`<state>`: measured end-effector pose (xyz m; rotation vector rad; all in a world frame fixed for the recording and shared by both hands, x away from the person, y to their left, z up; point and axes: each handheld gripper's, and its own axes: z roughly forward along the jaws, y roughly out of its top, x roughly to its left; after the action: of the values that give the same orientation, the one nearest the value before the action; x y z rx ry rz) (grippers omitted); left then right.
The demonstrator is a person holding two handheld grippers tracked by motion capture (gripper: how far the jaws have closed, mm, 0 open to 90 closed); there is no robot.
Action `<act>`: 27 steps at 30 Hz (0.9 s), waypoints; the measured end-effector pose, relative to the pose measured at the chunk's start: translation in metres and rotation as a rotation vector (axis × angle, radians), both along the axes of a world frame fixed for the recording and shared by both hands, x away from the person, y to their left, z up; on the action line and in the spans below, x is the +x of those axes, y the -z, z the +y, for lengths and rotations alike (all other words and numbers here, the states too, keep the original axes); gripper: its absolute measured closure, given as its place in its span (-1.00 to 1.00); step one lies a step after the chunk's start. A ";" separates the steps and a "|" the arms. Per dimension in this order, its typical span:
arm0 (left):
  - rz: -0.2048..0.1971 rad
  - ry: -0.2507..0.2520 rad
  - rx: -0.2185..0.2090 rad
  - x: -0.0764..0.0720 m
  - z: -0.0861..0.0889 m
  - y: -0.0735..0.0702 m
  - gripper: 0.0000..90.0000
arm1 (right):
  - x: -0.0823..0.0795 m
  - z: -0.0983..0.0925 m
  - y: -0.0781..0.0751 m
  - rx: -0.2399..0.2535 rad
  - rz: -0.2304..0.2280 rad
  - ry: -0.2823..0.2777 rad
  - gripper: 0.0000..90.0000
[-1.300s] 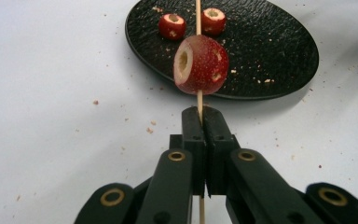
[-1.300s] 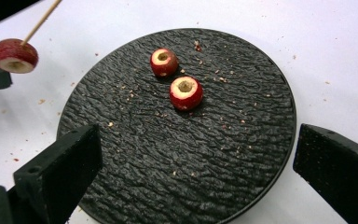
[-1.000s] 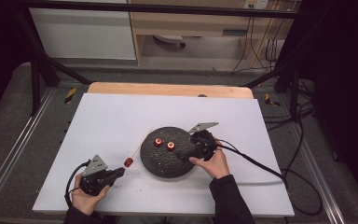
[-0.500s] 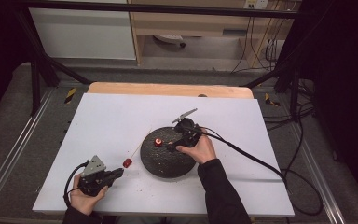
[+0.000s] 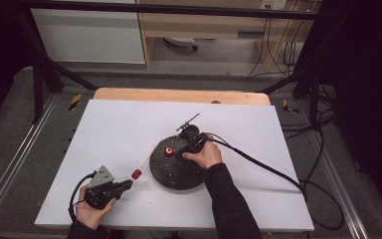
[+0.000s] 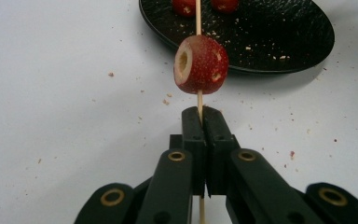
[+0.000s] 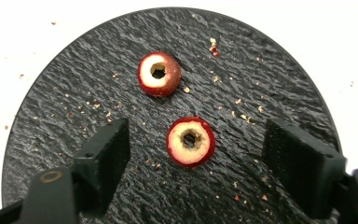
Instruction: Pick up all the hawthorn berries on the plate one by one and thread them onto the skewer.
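Note:
My left gripper (image 5: 126,185) (image 6: 200,115) rests on the white table at the front left, shut on a thin wooden skewer (image 6: 198,21) (image 5: 144,163). A cored red fruit (image 6: 200,65) (image 5: 137,174) is threaded on the skewer just past the jaws. My right gripper (image 5: 183,148) (image 7: 196,145) hangs over the black round plate (image 5: 171,175) (image 7: 74,93). Its jaws have just been closing. They stand apart on either side of a cored red fruit (image 7: 190,141) without touching it. A second cored fruit (image 7: 158,73) (image 5: 169,151) lies just beyond on the plate.
Crumbs are scattered over the plate and the white table top (image 5: 119,124). The right gripper's cable (image 5: 263,167) trails off to the right across the table. A wooden strip (image 5: 179,94) runs along the table's far edge.
My right gripper has moved left from the plate's right edge to over the two fruits, covering one of them in the high view. The left gripper and skewer have stayed put.

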<state>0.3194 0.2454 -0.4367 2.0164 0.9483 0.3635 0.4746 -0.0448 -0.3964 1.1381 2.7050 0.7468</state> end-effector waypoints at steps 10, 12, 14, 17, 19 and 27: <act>0.002 -0.001 0.003 0.001 0.000 0.001 0.96 | 0.006 0.002 0.008 0.002 0.045 0.014 0.01; 0.003 0.000 0.002 0.001 0.000 0.001 0.96 | 0.006 0.003 0.010 0.003 0.058 0.021 0.08; 0.003 0.000 0.001 0.001 0.000 0.000 0.96 | 0.007 0.003 0.011 0.004 0.068 0.029 0.13; 0.003 0.000 0.000 0.001 0.000 0.001 0.96 | 0.008 0.003 0.011 0.006 0.083 0.041 0.19; 0.003 0.000 0.001 0.001 0.000 0.001 0.96 | 0.008 0.003 0.012 0.005 0.094 0.046 0.22; 0.003 -0.001 0.000 0.001 0.000 0.000 0.96 | 0.010 0.003 0.014 0.002 0.116 0.062 0.33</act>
<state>0.3202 0.2456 -0.4372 2.0178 0.9508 0.3610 0.4844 -0.0416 -0.4106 1.2977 2.7478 0.6957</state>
